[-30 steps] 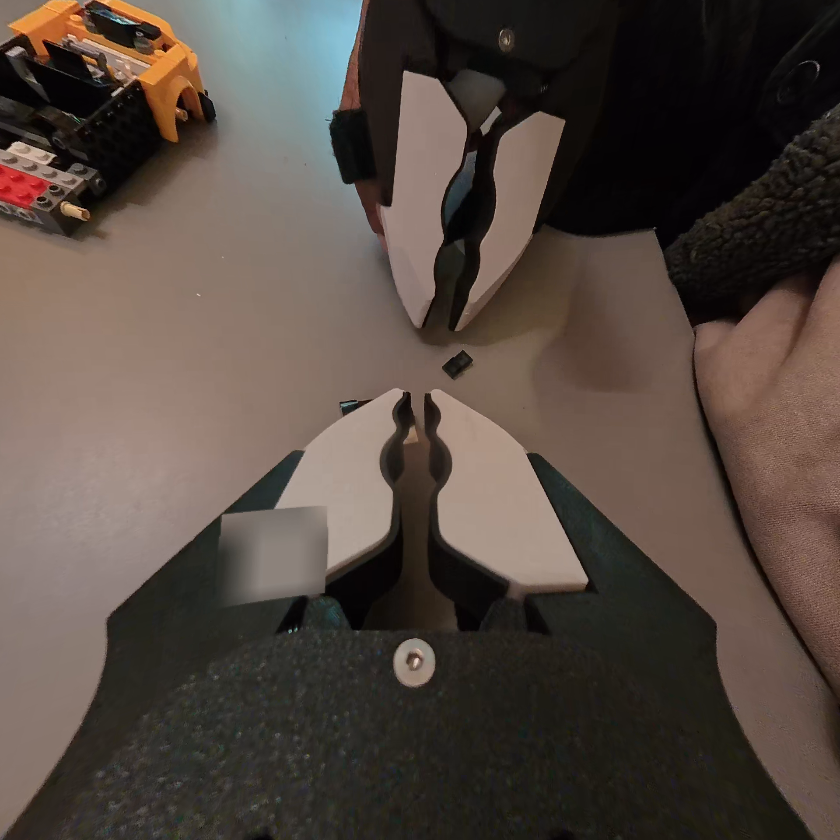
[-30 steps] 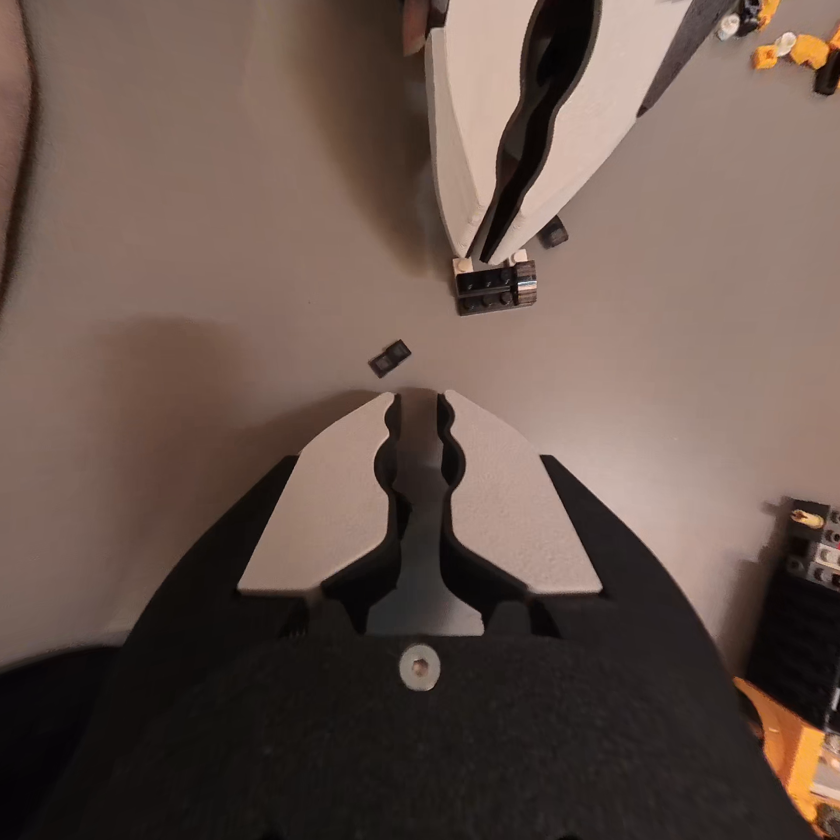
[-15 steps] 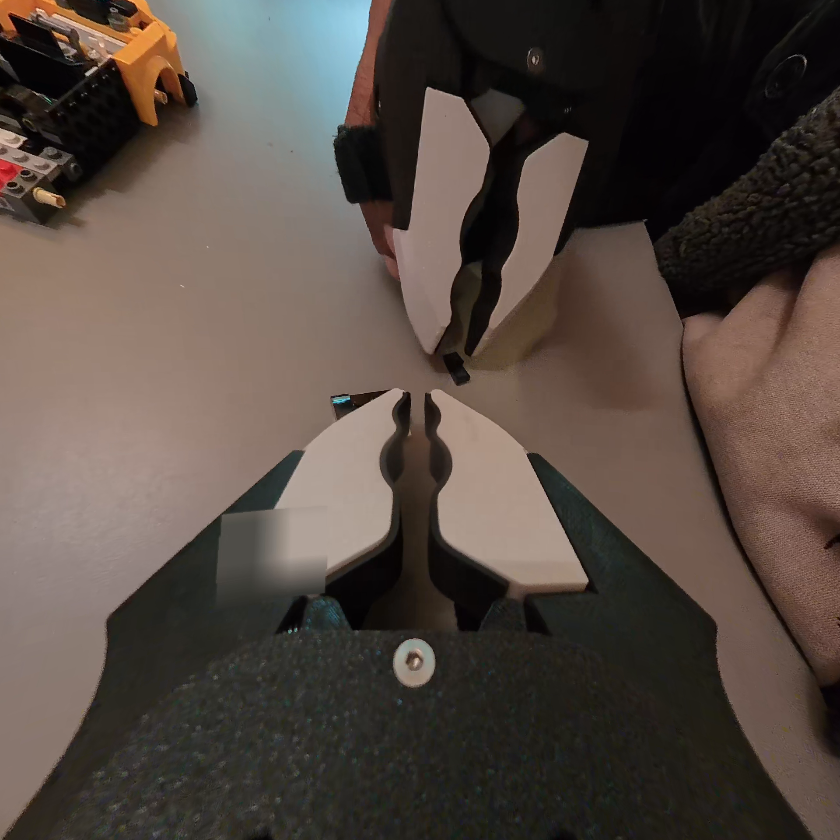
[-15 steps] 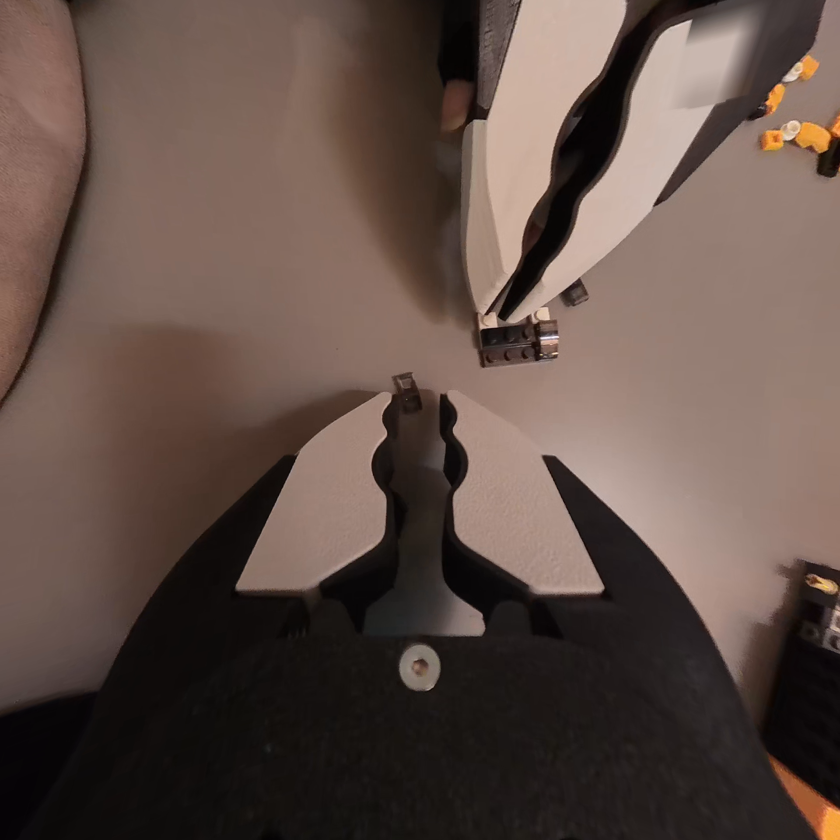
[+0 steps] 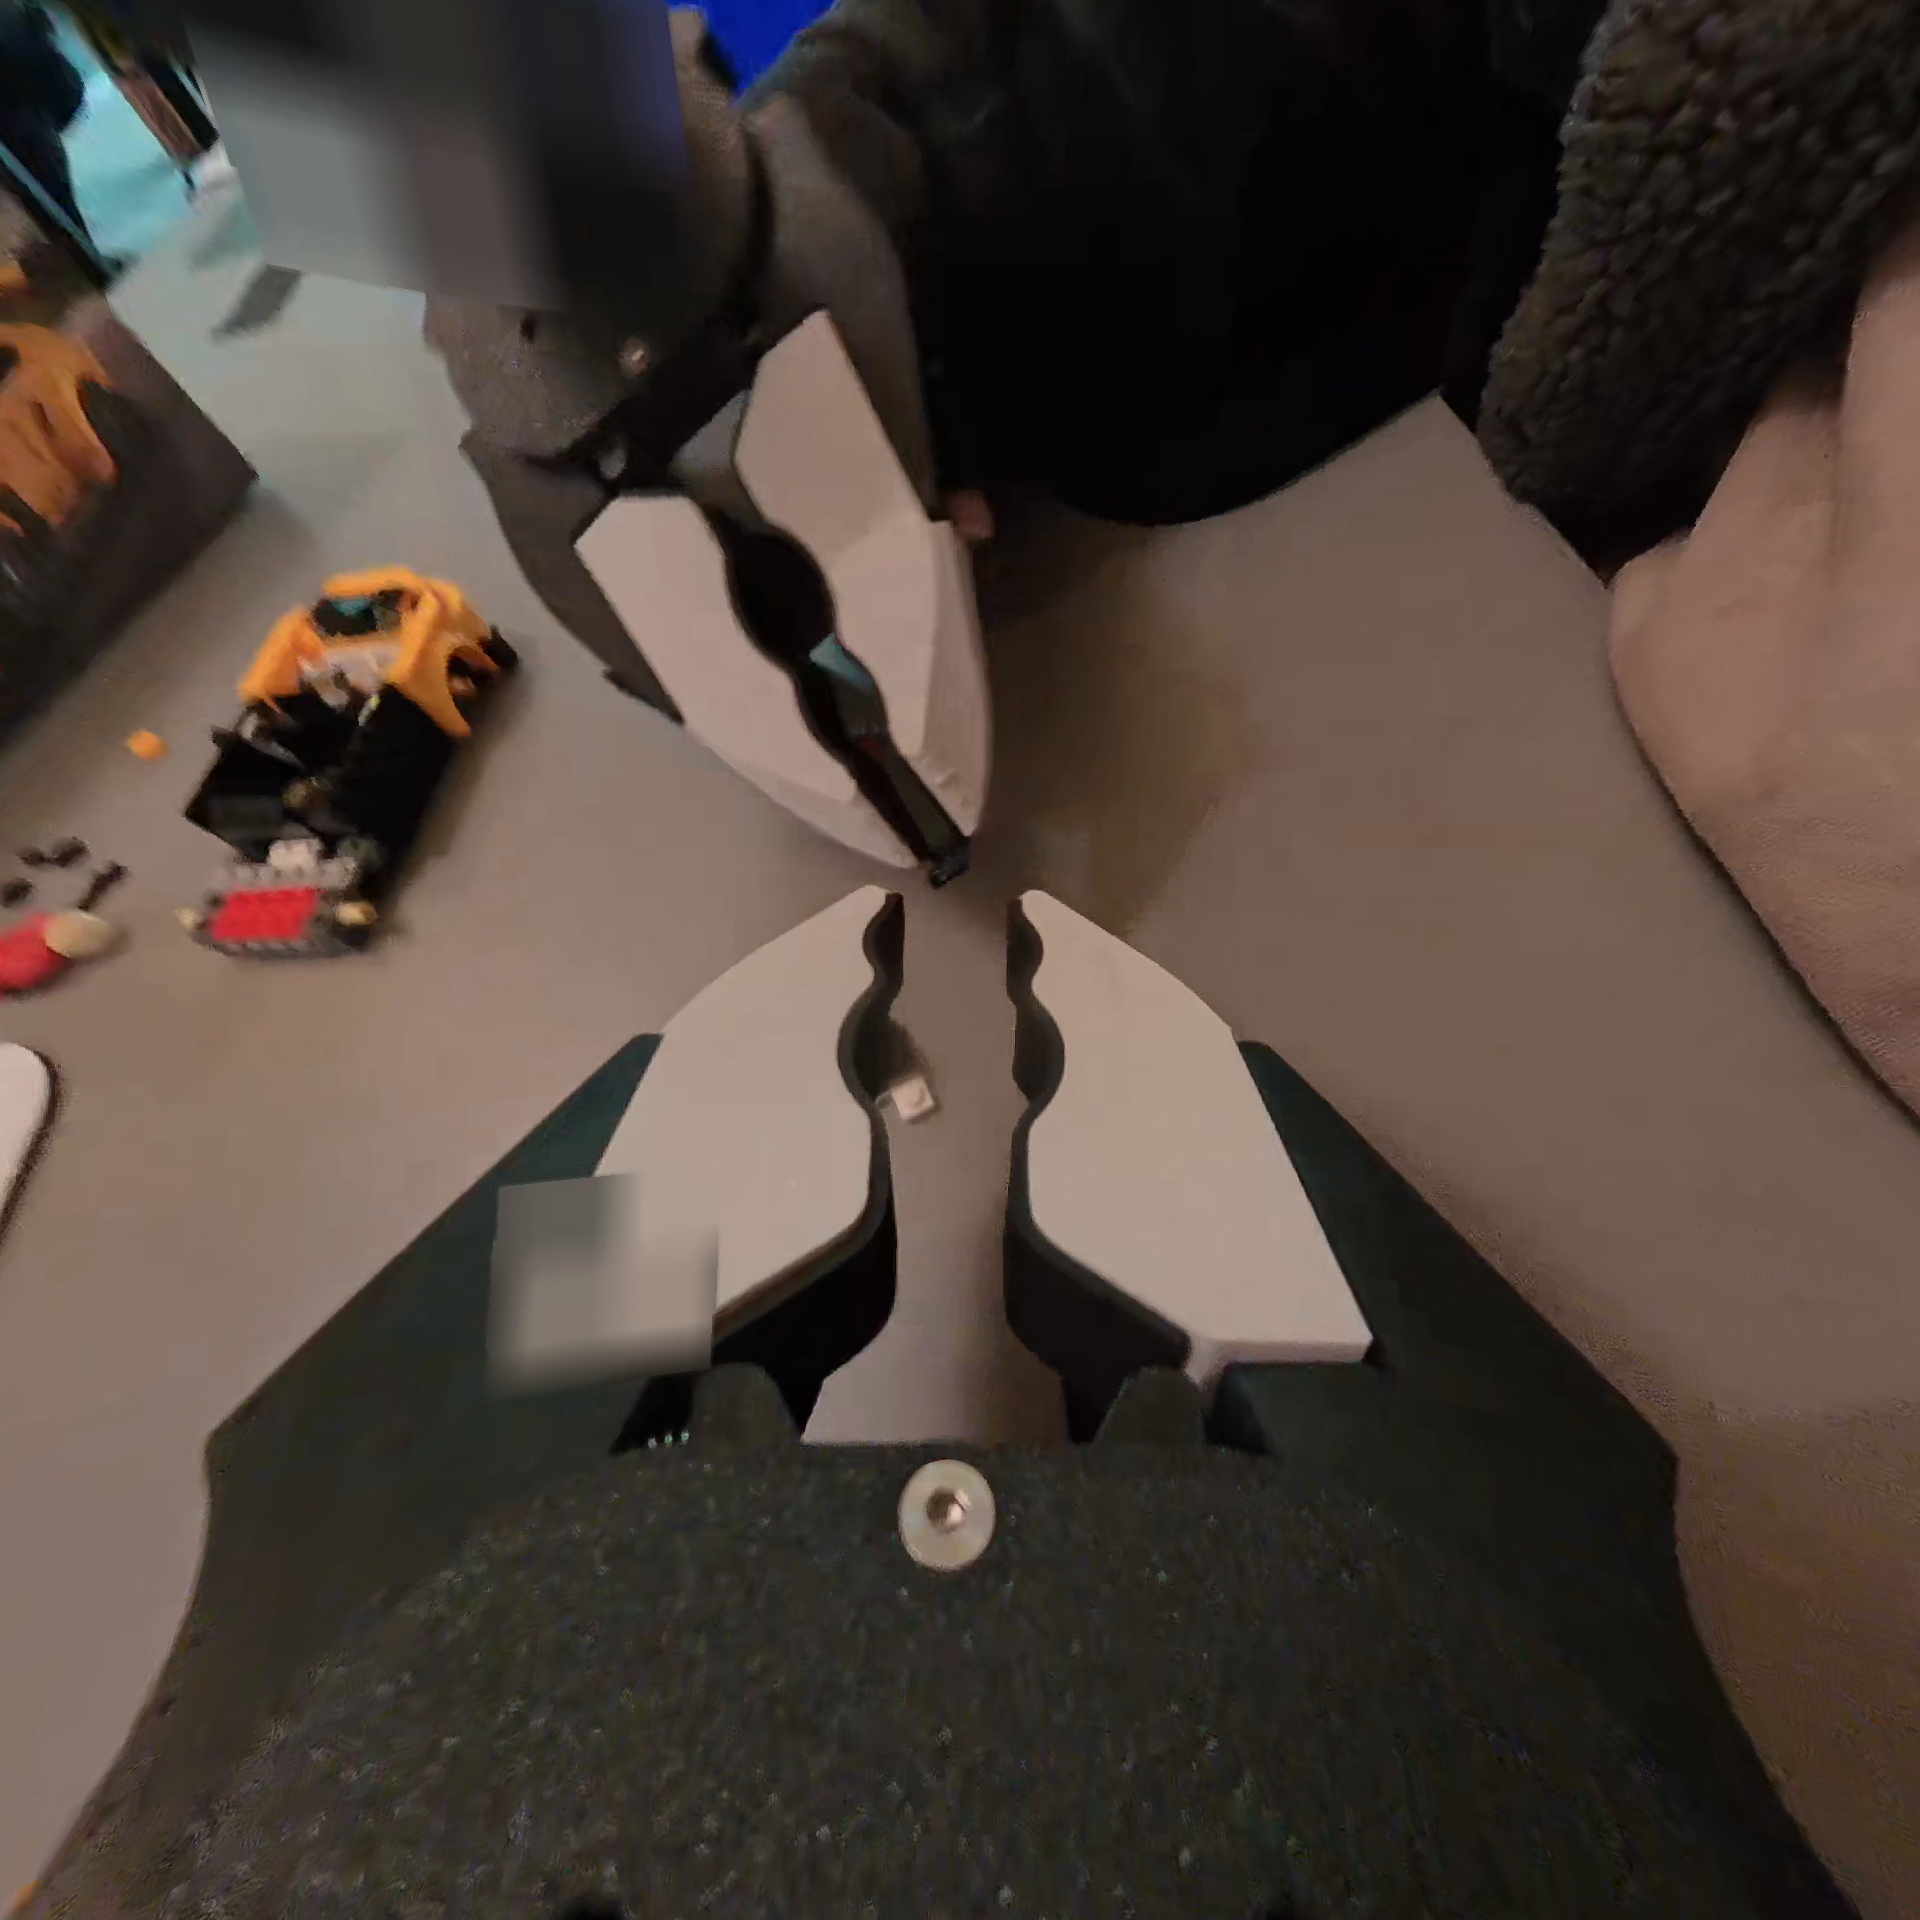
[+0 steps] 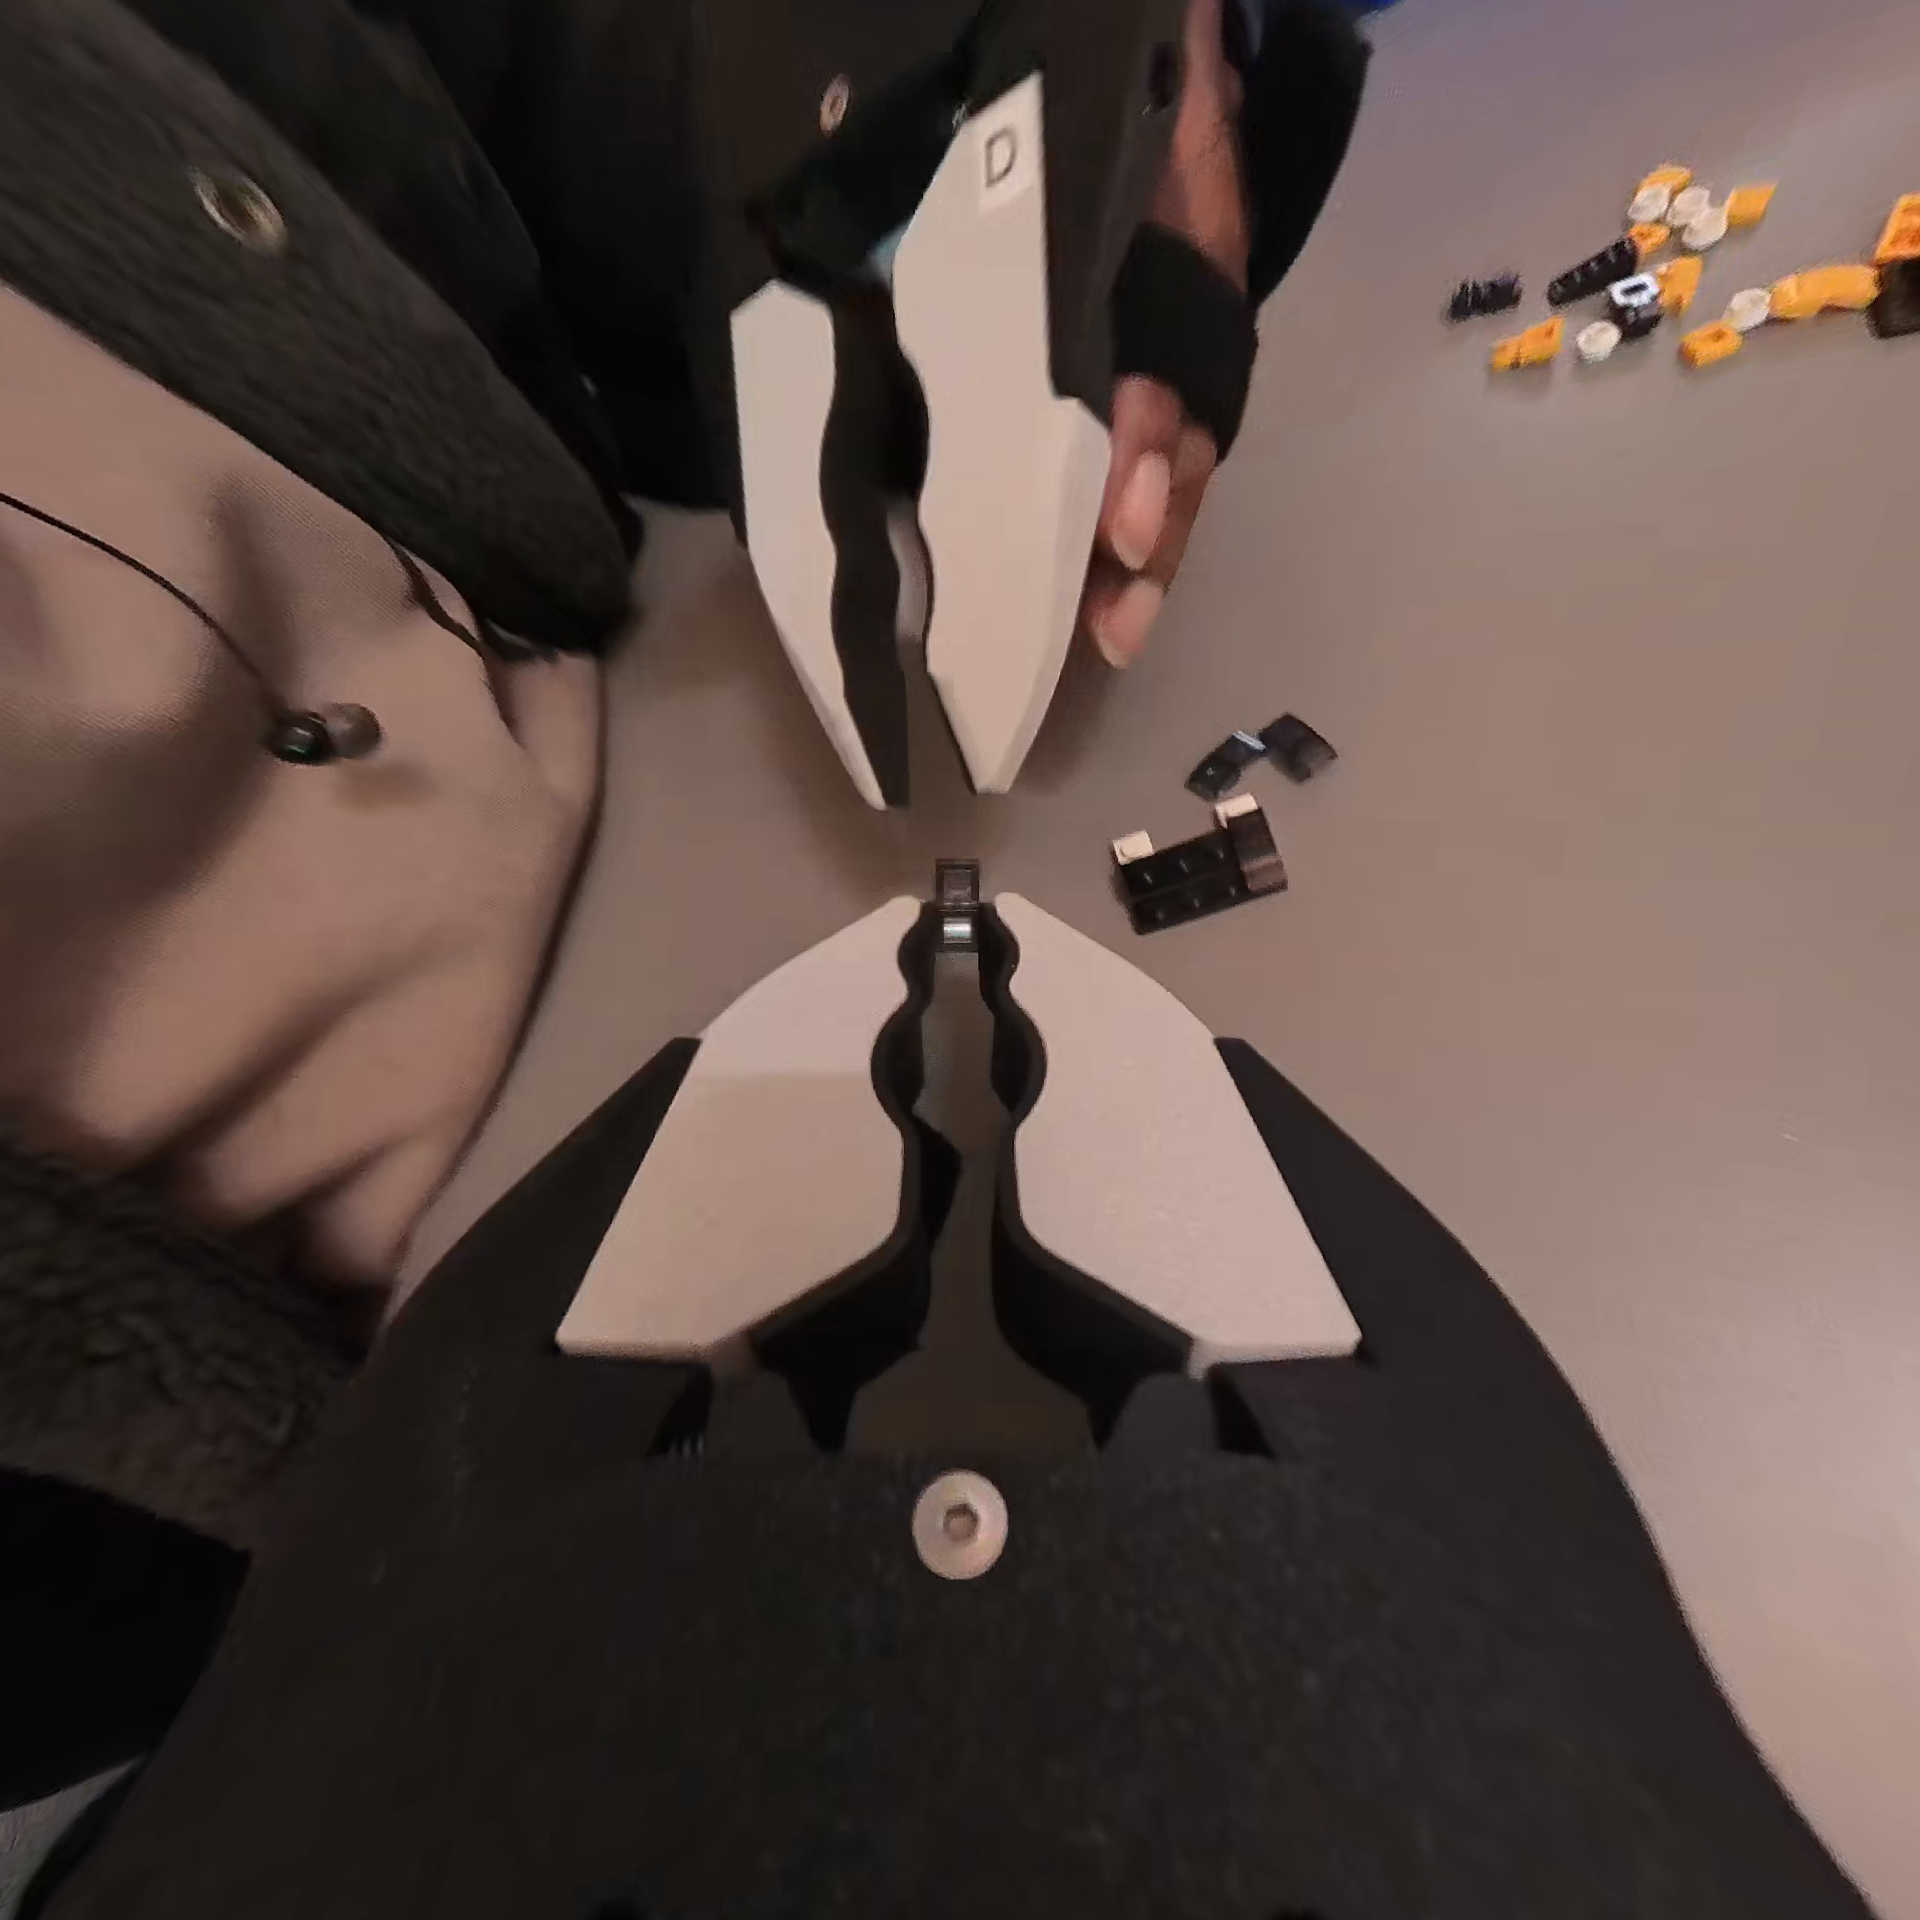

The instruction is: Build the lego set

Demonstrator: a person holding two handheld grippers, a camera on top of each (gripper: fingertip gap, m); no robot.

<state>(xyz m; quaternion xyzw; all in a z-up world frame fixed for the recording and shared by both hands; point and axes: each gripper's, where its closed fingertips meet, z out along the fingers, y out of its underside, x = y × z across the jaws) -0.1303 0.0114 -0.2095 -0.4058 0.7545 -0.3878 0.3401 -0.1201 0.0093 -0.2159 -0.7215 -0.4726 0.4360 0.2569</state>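
My right gripper (image 6: 958, 910) is shut on a small black lego piece (image 6: 956, 891) and holds it at its fingertips above the grey table. In the left wrist view this gripper (image 5: 940, 857) points down at me with the piece (image 5: 948, 869) at its tip. My left gripper (image 5: 954, 904) is open and empty, tip to tip with the right one; it also shows in the right wrist view (image 6: 940, 795). A black lego sub-assembly with white studs (image 6: 1200, 868) lies on the table to the right. A white-topped bit (image 5: 912, 1096) shows through my left gripper's gap.
The orange and black lego car (image 5: 343, 769) stands at the left, with loose black and red pieces (image 5: 52, 904) beside it. Two small black pieces (image 6: 1262, 753) lie near the sub-assembly. Loose orange and white pieces (image 6: 1683, 281) lie far right. A person's beige and dark clothing (image 5: 1766, 779) borders the table. The tips of both grippers are at nearly the same place. Left tips and right tips are each some 6 cm from the white-topped bit (image 5: 912, 1096). Look for it in the right wrist view (image 6: 1135, 846) too.
My right gripper has shut on the small black piece and lifted it. My left gripper has opened, let go of the black sub-assembly and risen off the table.
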